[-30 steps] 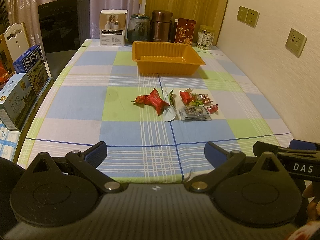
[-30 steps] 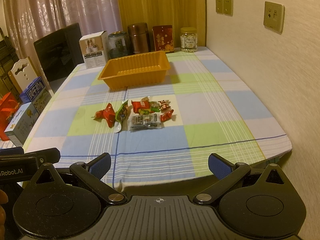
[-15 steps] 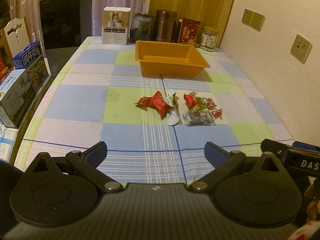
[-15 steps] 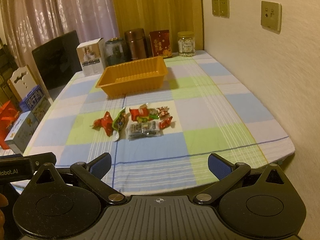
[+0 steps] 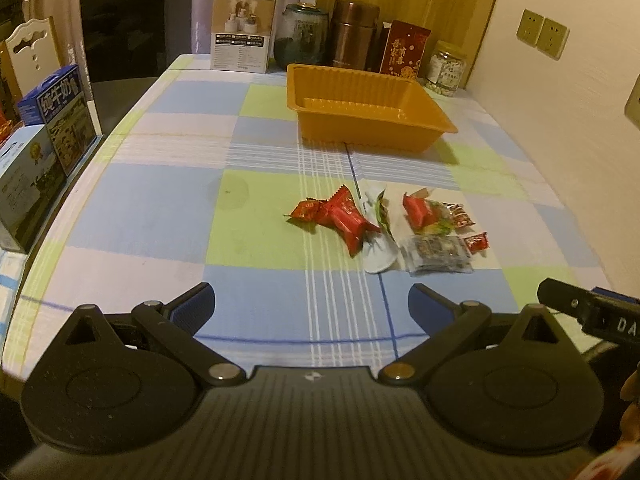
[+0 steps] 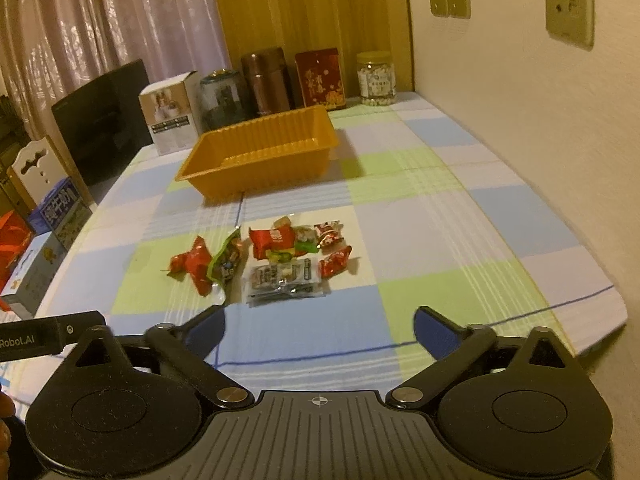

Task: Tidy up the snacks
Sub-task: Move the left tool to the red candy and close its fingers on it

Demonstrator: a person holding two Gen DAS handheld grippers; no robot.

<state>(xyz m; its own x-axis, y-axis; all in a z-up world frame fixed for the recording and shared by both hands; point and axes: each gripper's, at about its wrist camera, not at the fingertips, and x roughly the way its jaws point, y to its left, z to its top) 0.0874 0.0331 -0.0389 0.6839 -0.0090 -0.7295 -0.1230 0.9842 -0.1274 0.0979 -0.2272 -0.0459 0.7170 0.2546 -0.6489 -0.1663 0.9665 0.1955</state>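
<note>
A pile of wrapped snacks (image 5: 384, 228) lies in the middle of the checked tablecloth; it also shows in the right wrist view (image 6: 272, 260). It holds red candy wrappers (image 5: 344, 216), a green-white packet (image 6: 226, 262) and a clear packet of dark bars (image 6: 284, 280). An empty orange tray (image 5: 360, 108) stands behind the pile, also seen from the right (image 6: 260, 152). My left gripper (image 5: 310, 304) is open and empty, short of the pile. My right gripper (image 6: 320, 326) is open and empty, just in front of the clear packet.
Along the back edge stand a white box (image 5: 242, 32), a dark jar (image 5: 300, 36), a brown flask (image 5: 354, 34), a red tin (image 5: 404, 50) and a glass jar (image 5: 446, 68). Milk cartons (image 5: 44, 136) and a black chair (image 5: 132, 20) stand left. A wall runs along the right.
Both grippers have moved forward over the table towards the snack pile, which now looks larger and closer. Both stay open.
</note>
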